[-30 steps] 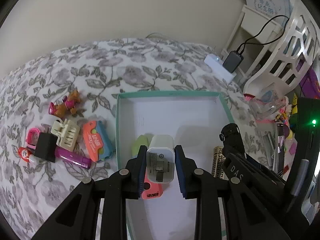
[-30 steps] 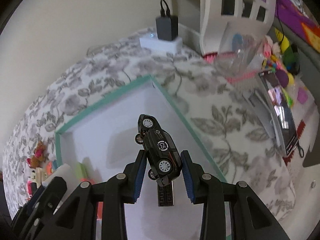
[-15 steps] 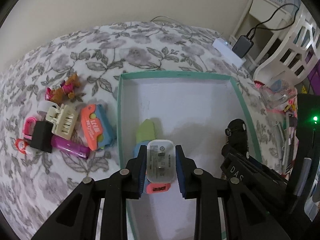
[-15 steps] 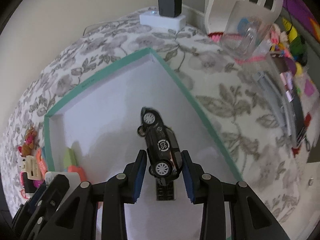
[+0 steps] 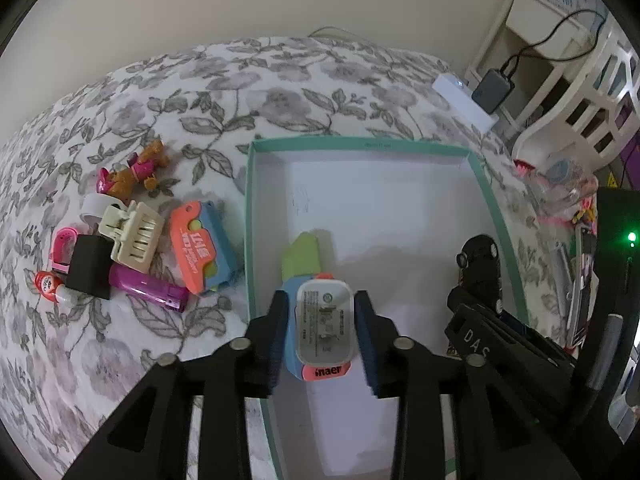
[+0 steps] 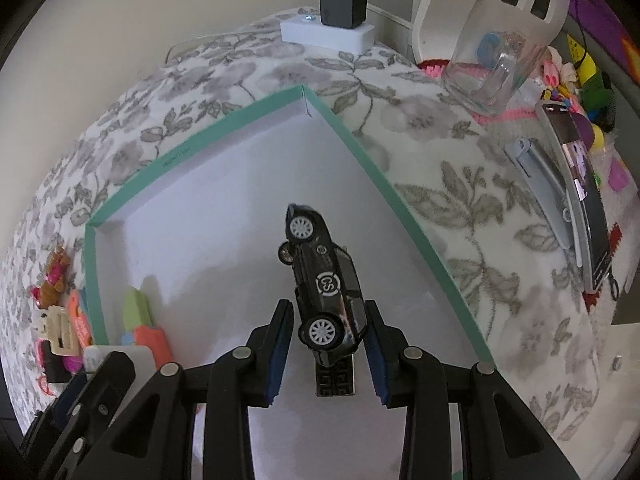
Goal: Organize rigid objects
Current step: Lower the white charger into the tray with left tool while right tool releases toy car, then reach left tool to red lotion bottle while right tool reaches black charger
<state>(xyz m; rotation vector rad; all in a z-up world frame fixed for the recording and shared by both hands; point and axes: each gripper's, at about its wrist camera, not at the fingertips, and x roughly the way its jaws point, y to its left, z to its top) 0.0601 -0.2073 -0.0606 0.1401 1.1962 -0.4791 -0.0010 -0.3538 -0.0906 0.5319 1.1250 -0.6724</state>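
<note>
You are gripping a charger [image 5: 325, 322] between your left gripper's [image 5: 323, 338] fingers and a toy car [image 6: 324, 286] in your right gripper [image 6: 327, 346], both over the box [image 5: 360, 143]. Two erasers are lying inside it; the pile [image 5: 132, 248] outside is waiting.

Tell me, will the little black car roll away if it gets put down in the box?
Probably: the toy car has free-looking wheels and the box floor looks smooth. On its side, as the right gripper holds it, it would likely stay.

Both grippers [image 5: 322, 330] [image 6: 326, 340]: black plastic arms, silver screws, blue pads; "DAS" lettering on one
</note>
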